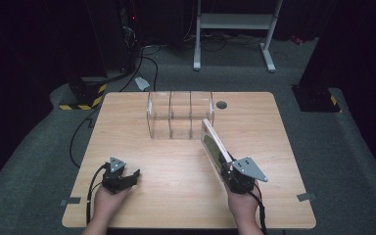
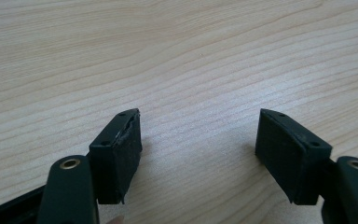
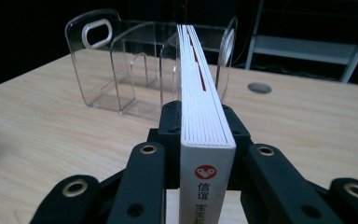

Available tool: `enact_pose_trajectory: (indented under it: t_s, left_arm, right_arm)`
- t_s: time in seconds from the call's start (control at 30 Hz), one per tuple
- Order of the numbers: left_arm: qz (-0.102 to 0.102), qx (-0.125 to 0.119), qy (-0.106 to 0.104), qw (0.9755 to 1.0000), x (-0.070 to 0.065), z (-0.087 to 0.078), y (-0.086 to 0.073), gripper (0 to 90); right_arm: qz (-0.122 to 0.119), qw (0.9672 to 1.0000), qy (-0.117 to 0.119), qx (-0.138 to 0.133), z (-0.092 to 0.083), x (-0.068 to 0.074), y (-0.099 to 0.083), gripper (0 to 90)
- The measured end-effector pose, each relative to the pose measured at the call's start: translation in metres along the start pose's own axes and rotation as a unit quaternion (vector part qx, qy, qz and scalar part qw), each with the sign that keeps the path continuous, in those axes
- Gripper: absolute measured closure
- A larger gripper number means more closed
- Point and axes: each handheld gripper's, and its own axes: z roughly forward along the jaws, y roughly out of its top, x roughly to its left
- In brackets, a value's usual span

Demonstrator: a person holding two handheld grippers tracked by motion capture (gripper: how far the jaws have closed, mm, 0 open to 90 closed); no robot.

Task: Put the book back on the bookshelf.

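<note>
Fingers [image 3: 168, 126] of the right gripper [image 1: 229, 169] are clamping a white book [image 3: 200, 98], lifting it off the table [image 1: 176, 166] and aiming it at the clear acrylic organizer [image 1: 180, 115]. Left gripper [image 2: 198, 140] is resting with jaws apart, holding nothing. Next looks like lining the book up over the rightmost slot and easing it in upright.

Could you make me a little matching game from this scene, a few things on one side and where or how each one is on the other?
Things:
1. book
2. clear rack
3. left gripper
4. round hole

States:
A. open, nothing between its fingers
B. in the tabletop, right of the rack
C. clamped upright in the right gripper
D. standing empty at the table's far side

Pairs: 1-C, 2-D, 3-A, 4-B
</note>
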Motion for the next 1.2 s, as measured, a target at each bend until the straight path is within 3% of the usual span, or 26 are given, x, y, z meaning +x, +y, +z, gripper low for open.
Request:
enact_pose_trajectory:
  t_s: [0.07,0.3,0.8,0.97,1.2]
  left_arm:
    - [0.000,0.001,0.000,1.0000,0.000,0.000,0.000,31.3]
    - [0.000,0.001,-0.001,1.0000,0.000,0.000,0.000,31.3]
    - [0.001,0.001,-0.001,1.0000,0.000,0.000,0.000,31.3]
    - [0.000,0.001,-0.001,1.0000,0.000,0.000,0.000,31.3]
    - [0.001,0.001,0.000,1.0000,0.000,0.000,0.000,31.3]
  right_arm:
    - [-0.006,0.9999,-0.007,-0.004,0.004,0.003,0.008,75.4]
    - [0.005,0.9999,-0.011,-0.005,0.026,0.006,0.023,75.4]
    - [0.003,0.9984,-0.054,0.012,0.096,0.012,0.042,75.3]
    - [-0.012,0.9974,-0.070,0.011,0.111,0.015,0.045,75.3]
    - [-0.005,0.9971,-0.076,0.012,0.127,0.015,0.050,75.3]
